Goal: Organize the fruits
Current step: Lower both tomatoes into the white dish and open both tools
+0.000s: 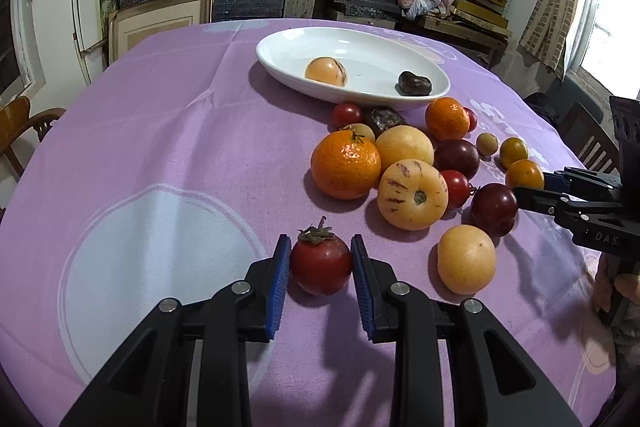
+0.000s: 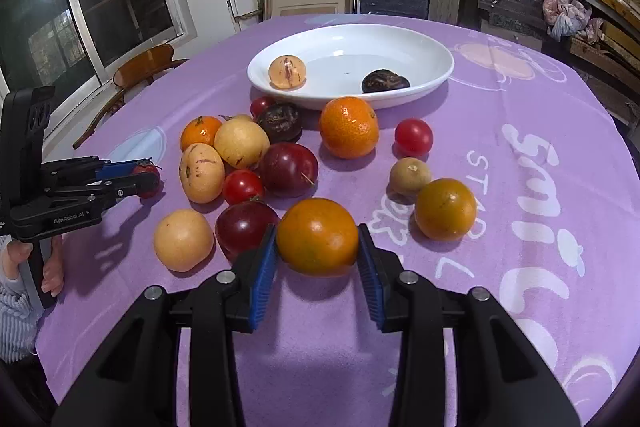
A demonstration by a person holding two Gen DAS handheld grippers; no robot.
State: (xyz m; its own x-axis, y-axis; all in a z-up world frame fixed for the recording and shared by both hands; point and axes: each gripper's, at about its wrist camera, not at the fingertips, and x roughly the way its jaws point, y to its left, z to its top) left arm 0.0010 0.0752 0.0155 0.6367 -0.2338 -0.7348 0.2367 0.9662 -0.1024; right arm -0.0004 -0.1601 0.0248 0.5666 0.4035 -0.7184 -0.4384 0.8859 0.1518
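At the near edge of the purple tablecloth, the left gripper has its blue pads closed against the sides of a small red tomato with a dried green calyx, the fruit resting on or just above the cloth. It looks thin-skinned and soft, so it probably bruises or splits under a hard squeeze; the hold across its widest part, below the calyx, seems the sound one. Beside it, the right gripper is closed on an orange-green citrus, pads pressing its two flanks at the middle. That fruit appears firmer and heavier, with a smooth rind that could slip if taken off-centre; the grip at its equator looks secure.

Just beyond lie the loose fruits, crowded and touching: pale yellow striped melons, dark purple plums, a large tangerine, and several cherry tomatoes. Round and free on the cloth, they would likely roll if nudged.

Farther back, the white oval dish holds one pale fruit and one dark wrinkled fruit, well apart. Its glazed floor looks slick, so fruit should be set down, not dropped.
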